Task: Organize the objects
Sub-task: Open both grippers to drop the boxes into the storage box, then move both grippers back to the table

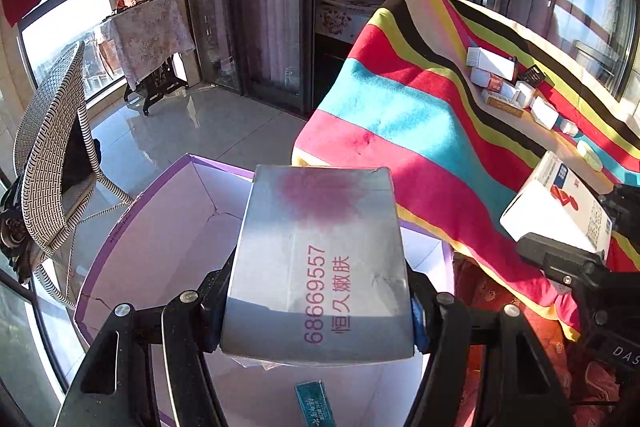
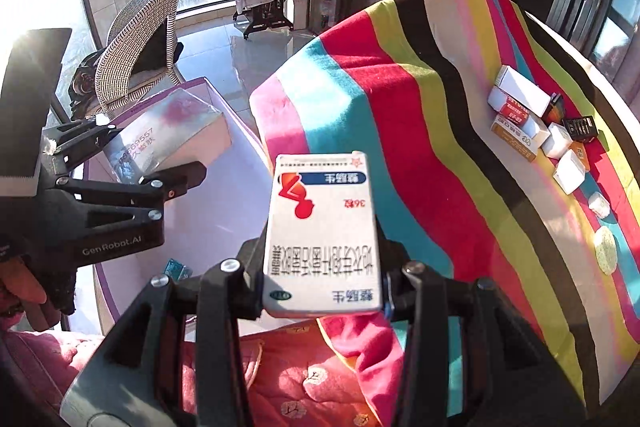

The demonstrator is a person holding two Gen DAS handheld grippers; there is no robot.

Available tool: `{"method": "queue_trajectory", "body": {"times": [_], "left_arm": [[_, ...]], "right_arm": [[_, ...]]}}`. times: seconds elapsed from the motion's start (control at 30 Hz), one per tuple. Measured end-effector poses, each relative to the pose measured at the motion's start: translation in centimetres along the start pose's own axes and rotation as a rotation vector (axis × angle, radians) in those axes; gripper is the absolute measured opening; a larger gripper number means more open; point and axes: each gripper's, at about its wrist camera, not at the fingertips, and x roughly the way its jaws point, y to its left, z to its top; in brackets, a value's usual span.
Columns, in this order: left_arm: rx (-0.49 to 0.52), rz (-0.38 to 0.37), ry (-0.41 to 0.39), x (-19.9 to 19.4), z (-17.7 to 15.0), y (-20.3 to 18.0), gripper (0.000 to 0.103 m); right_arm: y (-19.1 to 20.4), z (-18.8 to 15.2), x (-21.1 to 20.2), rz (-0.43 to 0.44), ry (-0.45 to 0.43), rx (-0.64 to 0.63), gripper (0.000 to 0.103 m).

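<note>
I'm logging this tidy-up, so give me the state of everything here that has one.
Left gripper: shut on silver box.
Right gripper: shut on white medicine box.
Purple storage box: open, a teal packet inside.
Small boxes: lying on striped cloth.

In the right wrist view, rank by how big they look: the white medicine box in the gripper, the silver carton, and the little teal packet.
1. White medicine box, though it is nearest the camera.
2. Silver carton.
3. Teal packet.

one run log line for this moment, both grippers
left gripper: shut on silver box, over purple bin | right gripper: shut on white medicine box | loose boxes on striped cloth
</note>
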Motion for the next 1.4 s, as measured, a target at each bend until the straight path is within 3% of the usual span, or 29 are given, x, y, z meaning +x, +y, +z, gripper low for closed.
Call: {"method": "queue_trajectory", "body": {"times": [0.43, 0.47, 0.6, 0.7, 0.87, 1.0, 1.23, 1.4], "left_arm": [[-0.164, 0.175, 0.032, -0.3, -2.2, 7.0, 0.068], [-0.179, 0.189, 0.035, -0.3, -2.2, 7.3, 0.071], [-0.212, 0.223, 0.027, -0.6, -1.9, 7.8, 0.083], [-0.208, 0.207, 0.012, -0.8, -1.6, 7.3, 0.084], [-0.171, 0.131, 0.026, 0.0, -0.7, 4.4, 0.085], [-0.129, -0.029, 0.052, 0.7, 1.0, -0.3, 0.085], [0.087, -0.328, 0.090, 3.1, 5.2, -14.3, 0.086], [0.234, -0.399, 0.043, 5.4, 8.2, -23.7, 0.086]], "right_arm": [[7.3, -0.1, 2.5, 0.208, 0.040, -0.156, 0.046], [7.5, -0.1, 2.6, 0.223, 0.043, -0.154, 0.047], [7.0, -0.2, 2.2, 0.258, 0.006, -0.122, 0.073], [5.4, -0.1, 1.3, 0.240, -0.033, -0.076, 0.075], [0.7, -1.2, 0.5, 0.146, -0.043, 0.030, 0.076], [-5.3, -2.8, -0.7, 0.046, -0.043, 0.165, 0.076], [-19.2, -8.5, -3.2, -0.178, -0.038, 0.544, 0.077], [-27.2, -12.4, -5.2, -0.293, -0.048, 0.730, 0.083]]}}
